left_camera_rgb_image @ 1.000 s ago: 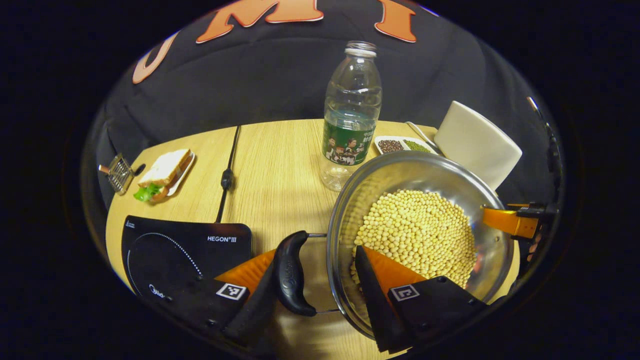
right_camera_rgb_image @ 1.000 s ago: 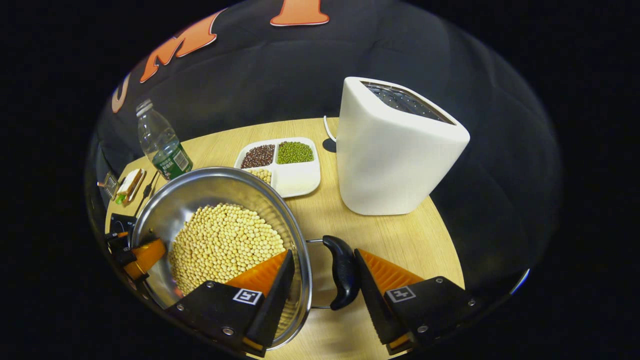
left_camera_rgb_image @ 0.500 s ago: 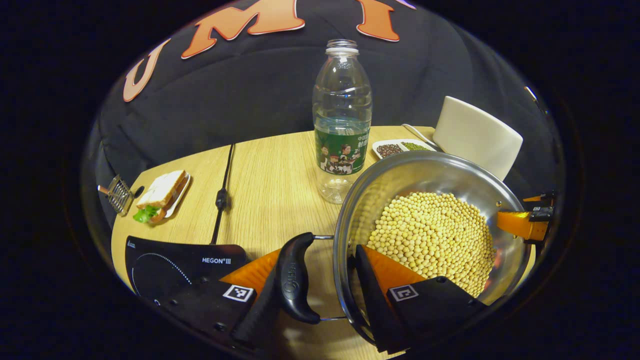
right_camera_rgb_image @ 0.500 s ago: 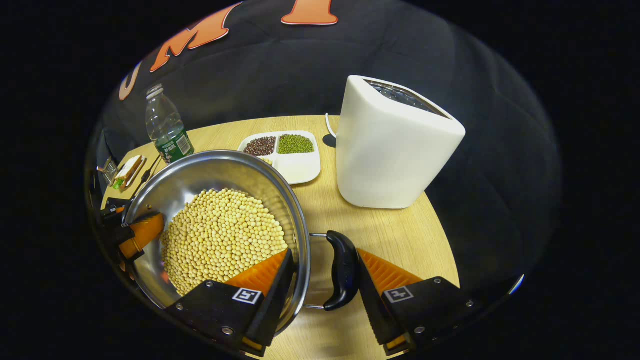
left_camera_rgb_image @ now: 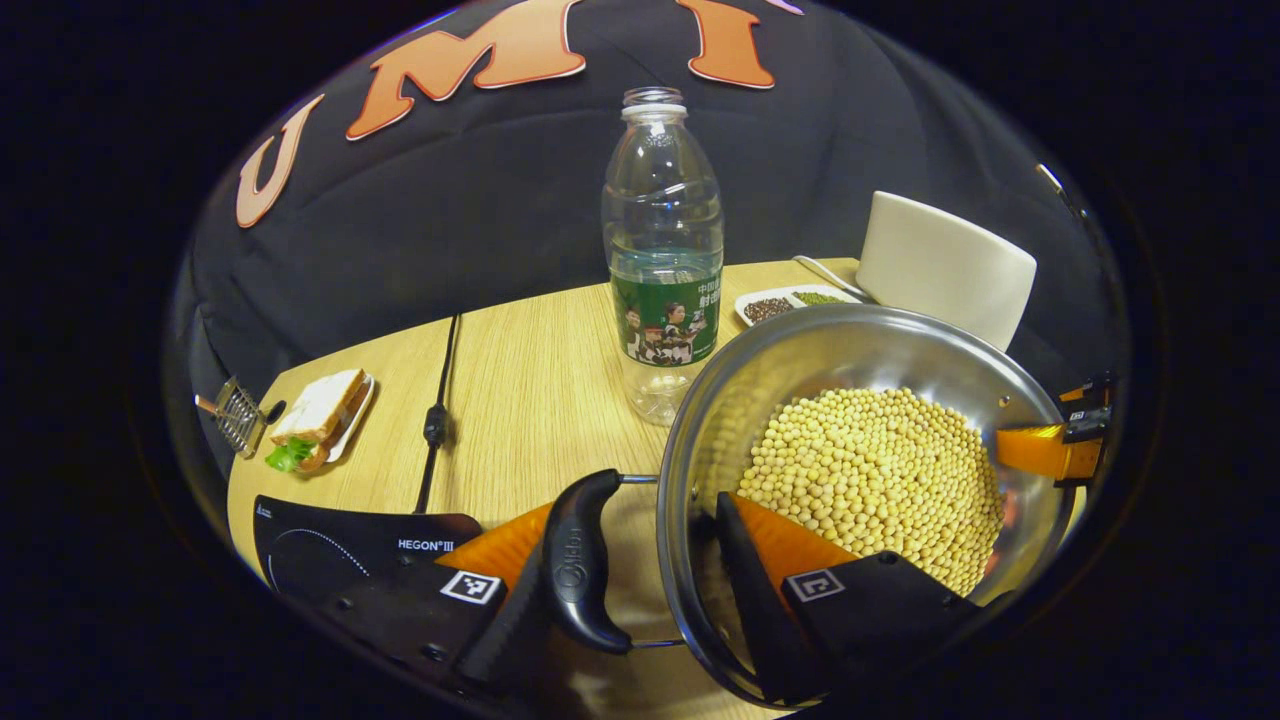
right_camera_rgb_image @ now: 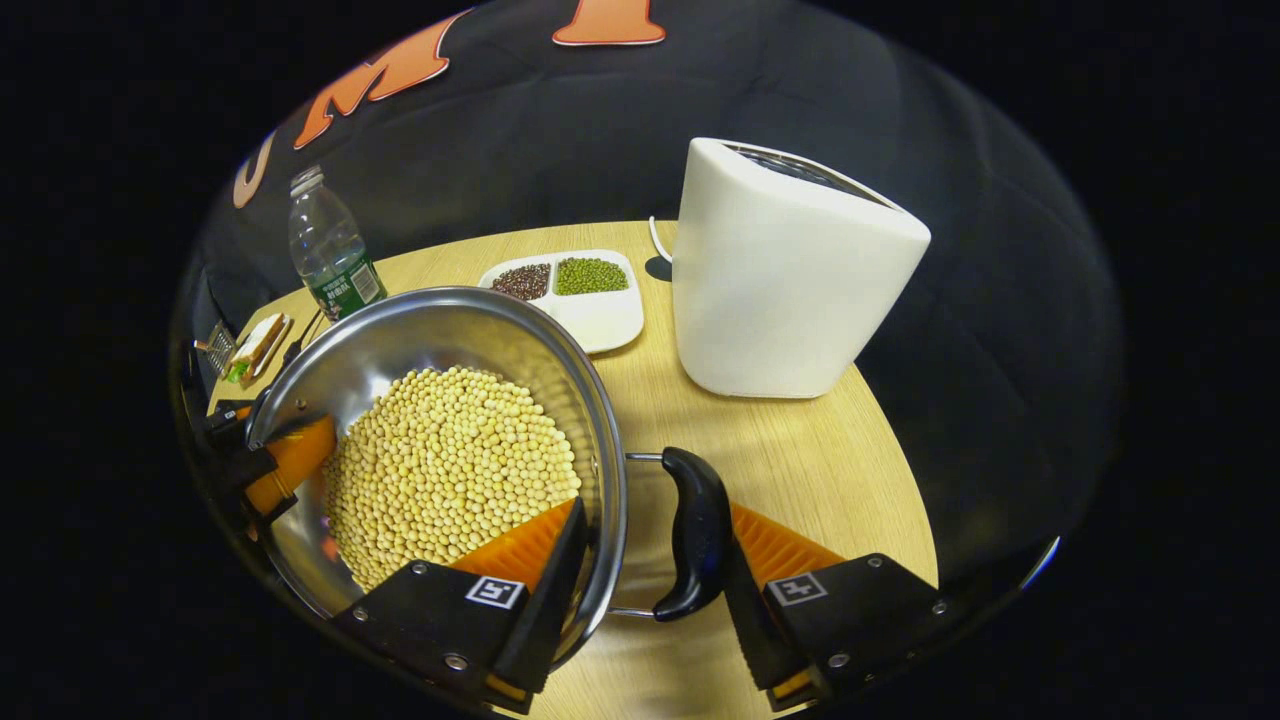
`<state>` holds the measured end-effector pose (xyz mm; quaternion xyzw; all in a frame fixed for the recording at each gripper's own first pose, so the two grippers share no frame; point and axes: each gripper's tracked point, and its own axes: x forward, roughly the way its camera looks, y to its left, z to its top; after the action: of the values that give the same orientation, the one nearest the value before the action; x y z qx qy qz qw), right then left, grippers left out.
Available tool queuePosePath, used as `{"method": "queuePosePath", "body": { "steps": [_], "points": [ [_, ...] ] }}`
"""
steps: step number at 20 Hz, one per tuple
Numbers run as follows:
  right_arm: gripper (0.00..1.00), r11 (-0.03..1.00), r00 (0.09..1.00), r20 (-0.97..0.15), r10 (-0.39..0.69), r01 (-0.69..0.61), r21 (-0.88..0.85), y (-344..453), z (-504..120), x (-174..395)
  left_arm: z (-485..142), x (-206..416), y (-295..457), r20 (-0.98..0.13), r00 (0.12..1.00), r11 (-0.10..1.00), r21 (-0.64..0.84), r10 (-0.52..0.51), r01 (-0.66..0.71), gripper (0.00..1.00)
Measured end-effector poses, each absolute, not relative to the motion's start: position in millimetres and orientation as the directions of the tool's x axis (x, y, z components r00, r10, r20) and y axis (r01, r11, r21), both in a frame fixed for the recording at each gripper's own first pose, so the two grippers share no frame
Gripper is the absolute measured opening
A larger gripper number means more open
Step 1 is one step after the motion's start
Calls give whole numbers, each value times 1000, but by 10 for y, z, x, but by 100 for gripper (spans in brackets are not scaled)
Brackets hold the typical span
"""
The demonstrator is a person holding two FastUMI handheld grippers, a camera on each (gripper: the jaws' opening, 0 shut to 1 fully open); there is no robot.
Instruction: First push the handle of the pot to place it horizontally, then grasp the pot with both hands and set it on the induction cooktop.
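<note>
While my left gripper (left_camera_rgb_image: pixel 640 575) and right gripper (right_camera_rgb_image: pixel 645 560) each pinch a side handle and rim, the bean-filled pot (left_camera_rgb_image: pixel 790 370) hangs beside the induction cooktop (left_camera_rgb_image: pixel 340 545)

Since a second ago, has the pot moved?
Yes, it has moved upward and is probably being lifted. In the right gripper view the rim of the pot now covers the near-left compartment of the divided tray, which still showed a second ago.
</note>
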<state>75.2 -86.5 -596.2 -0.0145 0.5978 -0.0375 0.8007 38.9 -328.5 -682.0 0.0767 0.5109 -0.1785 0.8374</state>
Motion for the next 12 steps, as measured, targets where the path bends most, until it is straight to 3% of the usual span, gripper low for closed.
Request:
{"method": "queuePosePath", "body": {
  "steps": [1,4,12],
  "points": [
    [68,997,280,-957,-71,57,-57,-862,-5950,755,-6821,384,-3283,-883,411,928,-65,-225,368,83],
    [64,994,269,-961,-70,97,-45,-875,-5944,743,-6779,361,-3281,-888,406,935,-67,-216,349,76],
    [59,992,313,-947,-73,122,-37,-888,-5744,723,-6412,400,-3243,-861,460,937,-52,-217,345,75]
  ]
}}
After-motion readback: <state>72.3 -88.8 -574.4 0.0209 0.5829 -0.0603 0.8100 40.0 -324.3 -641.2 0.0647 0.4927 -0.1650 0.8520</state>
